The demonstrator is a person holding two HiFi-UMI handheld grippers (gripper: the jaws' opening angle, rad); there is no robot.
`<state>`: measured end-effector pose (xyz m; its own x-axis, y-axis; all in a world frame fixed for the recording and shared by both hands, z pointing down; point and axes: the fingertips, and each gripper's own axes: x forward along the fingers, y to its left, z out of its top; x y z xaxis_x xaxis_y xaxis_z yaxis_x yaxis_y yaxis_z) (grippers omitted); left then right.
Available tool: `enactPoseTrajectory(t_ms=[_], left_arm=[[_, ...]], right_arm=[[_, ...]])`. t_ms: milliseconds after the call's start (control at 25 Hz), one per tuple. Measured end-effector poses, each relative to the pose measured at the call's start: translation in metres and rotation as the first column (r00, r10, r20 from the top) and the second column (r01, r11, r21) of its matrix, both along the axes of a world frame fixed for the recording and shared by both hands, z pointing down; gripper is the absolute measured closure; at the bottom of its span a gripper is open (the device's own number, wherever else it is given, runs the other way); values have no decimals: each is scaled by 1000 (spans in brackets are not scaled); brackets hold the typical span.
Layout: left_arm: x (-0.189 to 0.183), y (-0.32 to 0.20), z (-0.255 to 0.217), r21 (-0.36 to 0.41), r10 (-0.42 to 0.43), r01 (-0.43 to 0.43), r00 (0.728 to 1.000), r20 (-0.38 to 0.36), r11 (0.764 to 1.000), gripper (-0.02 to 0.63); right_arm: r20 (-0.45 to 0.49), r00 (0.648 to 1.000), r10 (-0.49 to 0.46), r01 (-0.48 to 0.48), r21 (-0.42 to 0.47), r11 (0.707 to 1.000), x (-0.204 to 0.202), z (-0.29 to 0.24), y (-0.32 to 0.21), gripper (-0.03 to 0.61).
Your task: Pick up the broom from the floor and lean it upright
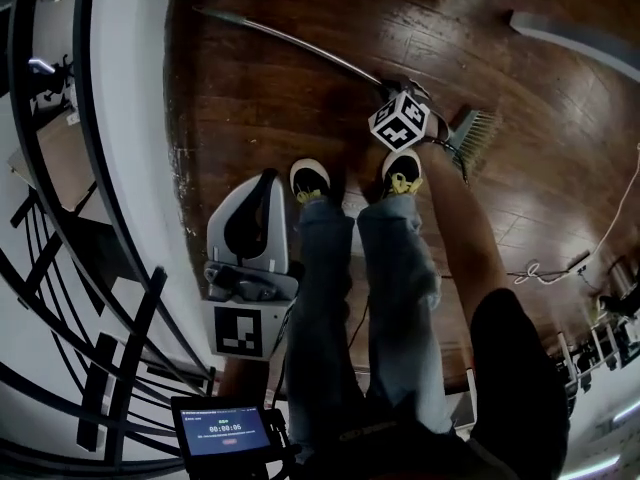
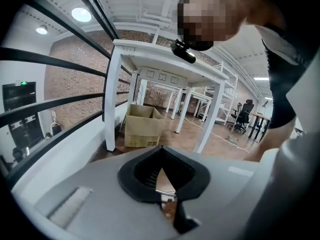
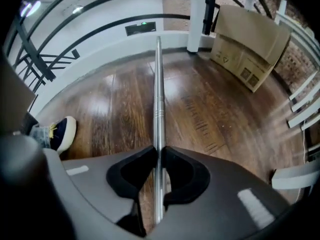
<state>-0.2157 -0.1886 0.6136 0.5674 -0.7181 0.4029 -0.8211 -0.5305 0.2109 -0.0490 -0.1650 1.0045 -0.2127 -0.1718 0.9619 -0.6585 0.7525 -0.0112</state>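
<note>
A: Anything in the head view that the gripper views leave out?

B: Plenty. Takes in the whole broom (image 1: pixel 290 40), lying on the wooden floor (image 1: pixel 300 108) just beyond the shoes (image 1: pixel 310 180), with the handle stretched to the far left and the bristles (image 1: pixel 478 133) at the right, near the right shoe. Catches a small screen (image 1: pixel 225 431) at the near edge too, with print too small to read.

A: And looking along the right gripper (image 3: pixel 159 151)?

B: Clenched on the broom's metal handle, with pads pressed to both sides, low over the floor. Looks up the handle toward the railing (image 1: pixel 86 68). Leaves the bristles out of frame.

A: Along the left gripper (image 2: pixel 161 150)?

B: Closed tight on nothing. Held near the left, beside the railing, well apart from the broom. Faces into the room, toward a white table (image 2: pixel 165 64) with a cardboard box (image 2: pixel 142 126) on the floor under it.

A: Anything in that box?

B: Cannot tell. Stands with flaps up and the inside hidden. Turns up in the right gripper view as well, at the far right, with only its outer sides on show.

A: Hidden from the head view?

B: The grip itself, covered from above by the right gripper's own body.
</note>
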Motion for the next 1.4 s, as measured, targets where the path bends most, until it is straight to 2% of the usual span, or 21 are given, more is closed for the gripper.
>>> enactPoseTrajectory(t_ms=[80,120,240,320,360,400,480,560,640,840,960,1040,1120,1160,1240,1320,1400], left_arm=[[0,8,20,-26,-9,8,1000,-28,1000,601],[-7,16,15,-31,-18,17,999,-46,999,601],[-24,30,-52,-32,-41,38,996,-84,999,601],[7,13,-83,-27,-12,9,995,-102,1000,600],[31,0,-85,-27,10,-13,994,-106,1000,565],[56,-13,-82,-27,30,-33,994,-109,999,488],[94,-32,-81,-14,63,-64,992,-107,998,458],[113,-41,-92,12,93,-92,991,-99,996,369],[124,-45,-111,43,119,-115,988,-99,992,308],[151,-57,-168,121,145,-133,985,-97,984,313],[182,-58,-190,186,255,-242,966,-47,952,288],[208,-54,-197,202,339,-330,941,-13,922,287],[230,-53,-205,219,384,-372,923,-13,902,290],[237,-54,-208,229,393,-382,920,-3,895,337],[248,-57,-205,222,405,-401,914,30,889,526],[261,-65,-194,184,426,-426,904,38,886,526],[276,-73,-180,174,458,-456,888,32,873,526]], right_arm=[[57,997,49,-51,38,998,-1,0,14,500],[84,994,69,-74,54,996,-9,-16,26,500],[142,985,97,-110,90,990,-27,-116,52,502],[176,979,103,-122,105,987,-9,-166,41,502],[192,976,101,-123,109,986,6,-176,31,502],[206,974,95,-121,116,986,22,-179,22,500],[232,970,74,-110,144,984,40,-190,8,500],[257,965,55,-105,185,977,39,-212,0,500],[275,960,54,-120,226,967,33,-240,-5,499],[355,924,140,-245,270,931,32,-308,-12,497],[404,894,192,-319,274,907,32,-332,-18,497],[425,879,217,-354,276,893,34,-346,-23,497],[433,870,236,-380,285,880,37,-357,-30,497],[436,866,246,-394,290,872,39,-360,-33,497],[450,846,285,-438,284,853,44,-361,-41,497],[466,813,349,-500,253,828,52,-353,-47,497],[471,778,417,-557,208,804,60,-338,-48,497]])
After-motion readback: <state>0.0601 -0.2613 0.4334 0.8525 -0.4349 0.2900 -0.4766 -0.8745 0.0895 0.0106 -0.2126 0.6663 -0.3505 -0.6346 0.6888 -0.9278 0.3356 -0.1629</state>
